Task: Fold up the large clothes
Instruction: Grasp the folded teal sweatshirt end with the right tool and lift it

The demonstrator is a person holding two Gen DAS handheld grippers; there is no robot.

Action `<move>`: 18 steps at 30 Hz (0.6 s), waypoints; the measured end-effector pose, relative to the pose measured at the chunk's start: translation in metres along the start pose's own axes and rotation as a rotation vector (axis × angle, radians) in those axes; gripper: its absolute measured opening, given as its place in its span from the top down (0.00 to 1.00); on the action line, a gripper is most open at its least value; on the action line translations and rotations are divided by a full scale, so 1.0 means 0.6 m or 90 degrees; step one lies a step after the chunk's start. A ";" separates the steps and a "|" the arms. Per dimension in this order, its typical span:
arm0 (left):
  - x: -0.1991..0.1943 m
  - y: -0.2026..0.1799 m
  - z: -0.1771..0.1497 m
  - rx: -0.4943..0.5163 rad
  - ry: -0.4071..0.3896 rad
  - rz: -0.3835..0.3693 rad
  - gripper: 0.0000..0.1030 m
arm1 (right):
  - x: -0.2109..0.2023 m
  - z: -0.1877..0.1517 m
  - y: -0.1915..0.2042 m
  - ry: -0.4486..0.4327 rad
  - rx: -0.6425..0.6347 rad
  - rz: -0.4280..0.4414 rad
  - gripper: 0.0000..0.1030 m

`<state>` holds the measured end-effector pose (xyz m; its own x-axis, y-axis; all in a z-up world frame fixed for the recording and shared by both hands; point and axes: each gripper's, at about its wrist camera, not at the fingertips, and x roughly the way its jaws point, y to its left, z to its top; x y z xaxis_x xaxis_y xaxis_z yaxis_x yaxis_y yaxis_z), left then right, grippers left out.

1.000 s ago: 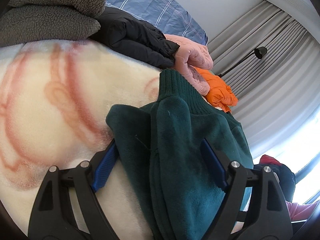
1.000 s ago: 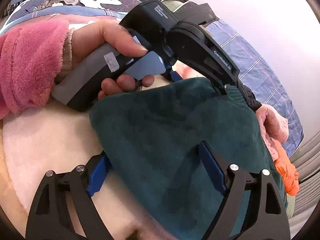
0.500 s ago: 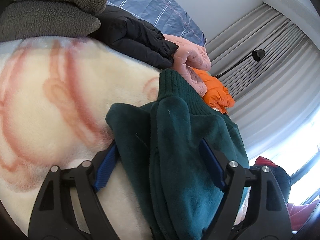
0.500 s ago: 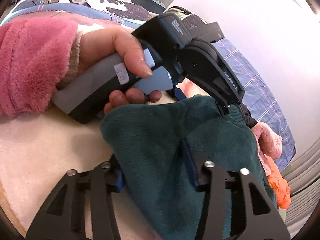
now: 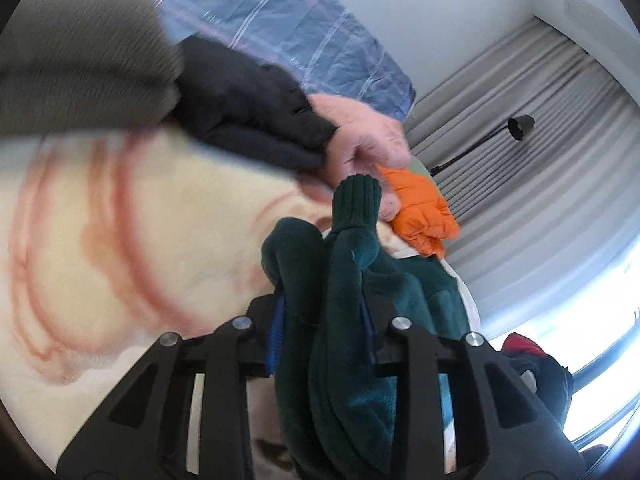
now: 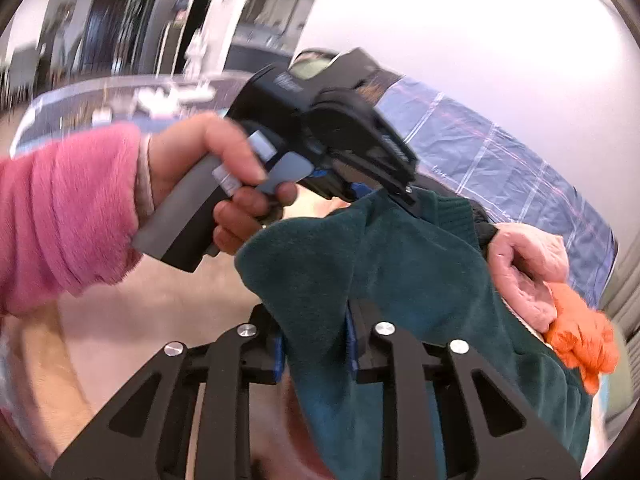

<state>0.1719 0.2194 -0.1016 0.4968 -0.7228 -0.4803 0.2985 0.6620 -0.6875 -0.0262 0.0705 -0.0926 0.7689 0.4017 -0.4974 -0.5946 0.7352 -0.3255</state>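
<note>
A dark green fleece sweater (image 5: pixel 352 320) lies bunched on a cream blanket (image 5: pixel 120 240) with red line patterns. My left gripper (image 5: pixel 322 336) is shut on a thick fold of the sweater; its ribbed cuff (image 5: pixel 356 196) sticks up ahead. My right gripper (image 6: pixel 316 344) is shut on another fold of the same sweater (image 6: pixel 420 280). In the right wrist view the left gripper's body (image 6: pixel 320 136) is held by a hand in a pink sleeve (image 6: pixel 64 216), just above the sweater.
A row of folded clothes lies behind: grey fleece (image 5: pixel 80 60), a black jacket (image 5: pixel 248 108), a pink jacket (image 5: pixel 368 140) and an orange jacket (image 5: pixel 420 208). A blue plaid pillow (image 5: pixel 300 28) is beyond. Grey curtains (image 5: pixel 540 160) and a lamp (image 5: pixel 520 128) stand at right.
Both grippers have closed from wide open onto folds of the green sweater. The sweater is gathered up and lifted, and both views are blurred with motion.
</note>
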 end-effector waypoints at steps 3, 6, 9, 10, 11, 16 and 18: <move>-0.005 -0.068 0.022 0.044 -0.005 0.017 0.72 | -0.052 0.003 -0.058 -0.038 0.078 0.008 0.84; -0.001 -0.146 0.042 0.091 -0.012 0.020 0.72 | -0.103 -0.008 -0.121 -0.074 0.164 0.021 0.86; 0.019 -0.232 0.056 0.139 -0.013 0.020 0.72 | -0.153 -0.034 -0.182 -0.111 0.247 0.035 0.87; 0.029 -0.260 0.059 0.155 -0.011 0.023 0.72 | -0.171 -0.047 -0.208 -0.125 0.280 0.041 0.87; 0.041 -0.289 0.060 0.173 -0.009 0.026 0.72 | -0.187 -0.060 -0.230 -0.137 0.309 0.046 0.88; 0.134 -0.443 0.058 0.275 0.013 0.038 0.74 | -0.260 -0.144 -0.339 -0.188 0.443 0.067 0.89; 0.180 -0.498 0.054 0.306 0.030 0.043 0.75 | -0.285 -0.181 -0.373 -0.203 0.486 0.062 0.89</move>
<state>0.1628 -0.0502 0.0692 0.4934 -0.6764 -0.5468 0.6157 0.7157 -0.3297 -0.0502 -0.2220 -0.0219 0.8205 0.5335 -0.2054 -0.4272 0.8109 0.3998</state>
